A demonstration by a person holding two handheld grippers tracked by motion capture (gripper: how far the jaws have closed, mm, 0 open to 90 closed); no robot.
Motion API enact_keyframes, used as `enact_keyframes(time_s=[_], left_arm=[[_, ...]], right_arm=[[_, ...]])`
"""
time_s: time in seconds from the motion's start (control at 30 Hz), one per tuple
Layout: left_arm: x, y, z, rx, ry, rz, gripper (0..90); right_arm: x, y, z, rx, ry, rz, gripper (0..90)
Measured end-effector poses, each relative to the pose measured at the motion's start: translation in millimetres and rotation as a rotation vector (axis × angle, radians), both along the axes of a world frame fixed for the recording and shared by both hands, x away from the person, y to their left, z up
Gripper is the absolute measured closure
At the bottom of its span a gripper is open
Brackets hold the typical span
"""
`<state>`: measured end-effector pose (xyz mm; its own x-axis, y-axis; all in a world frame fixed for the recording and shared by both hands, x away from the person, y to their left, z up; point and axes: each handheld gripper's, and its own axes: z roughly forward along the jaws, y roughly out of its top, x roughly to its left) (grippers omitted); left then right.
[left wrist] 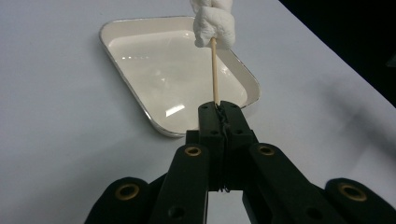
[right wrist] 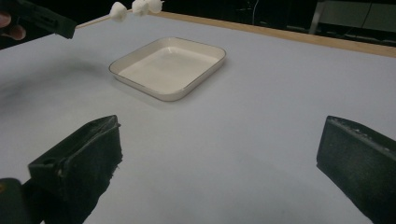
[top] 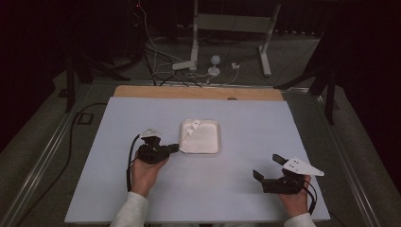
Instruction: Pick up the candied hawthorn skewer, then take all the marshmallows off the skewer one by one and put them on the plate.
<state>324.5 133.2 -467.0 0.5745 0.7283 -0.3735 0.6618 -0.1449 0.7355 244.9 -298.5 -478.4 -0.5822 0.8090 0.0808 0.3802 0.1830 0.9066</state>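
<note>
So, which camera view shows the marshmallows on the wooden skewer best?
The right gripper view: the marshmallows appear side-on, as separate pieces on the skewer, above the table. The left gripper view shows them end-on, as one clump. The high view shows small white shapes over the tray.

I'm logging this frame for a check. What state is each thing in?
Left gripper: shut on the skewer's bare end.
Skewer: held above the table, white marshmallows on its far end.
Tray: empty, flat on the table, nothing touching it.
Right gripper: open, holding nothing, over the bare table.
</note>
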Motion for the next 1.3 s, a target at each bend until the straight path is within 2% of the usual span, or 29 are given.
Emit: enact_keyframes(time_s=[0.1, 0.27, 0.5, 0.7, 0.87, 1.03, 1.1, 1.13, 1.27, 1.3], left_arm=[[-4.4, 7.3, 3.1, -0.007, -0.032, 0.000, 90.0], [-7.8, 13.6, 5.9, -0.009, -0.065, -0.004, 90.0], [-14.3, 19.5, 8.6, -0.013, -0.110, -0.015, 90.0], [-17.4, 18.0, 7.8, -0.005, -0.132, -0.035, 90.0], [-20.3, 17.1, 8.7, -0.008, -0.154, -0.056, 90.0], [-22.0, 15.8, 9.2, -0.007, -0.163, -0.068, 90.0], [-22.2, 15.6, 9.2, -0.010, -0.166, -0.070, 90.0], [-22.6, 15.4, 9.2, -0.010, -0.170, -0.071, 90.0], [-23.2, 15.0, 9.0, -0.012, -0.179, -0.079, 90.0], [-23.2, 14.7, 9.1, -0.009, -0.185, -0.083, 90.0]], right_arm=[[3.4, 1.1, 5.6, 0.020, 0.007, -0.003, 0.0], [10.1, 3.9, 15.6, 0.010, -0.001, -0.007, 0.0], [23.2, 10.6, 31.3, 0.041, -0.004, -0.007, 0.0], [46.4, 26.2, 48.1, 0.072, 0.009, 0.022, 0.0], [64.7, 40.6, 59.3, 0.118, 0.033, 0.043, 0.0], [77.3, 55.4, 66.8, 0.143, 0.044, 0.074, 0.0], [82.6, 62.8, 70.3, 0.156, 0.049, 0.090, 0.0], [87.0, 70.2, 73.1, 0.169, 0.044, 0.116, 0.0], [93.1, 81.5, 75.6, 0.162, 0.056, 0.144, 0.0], [97.6, 88.7, 75.7, 0.165, 0.075, 0.162, 0.0]])
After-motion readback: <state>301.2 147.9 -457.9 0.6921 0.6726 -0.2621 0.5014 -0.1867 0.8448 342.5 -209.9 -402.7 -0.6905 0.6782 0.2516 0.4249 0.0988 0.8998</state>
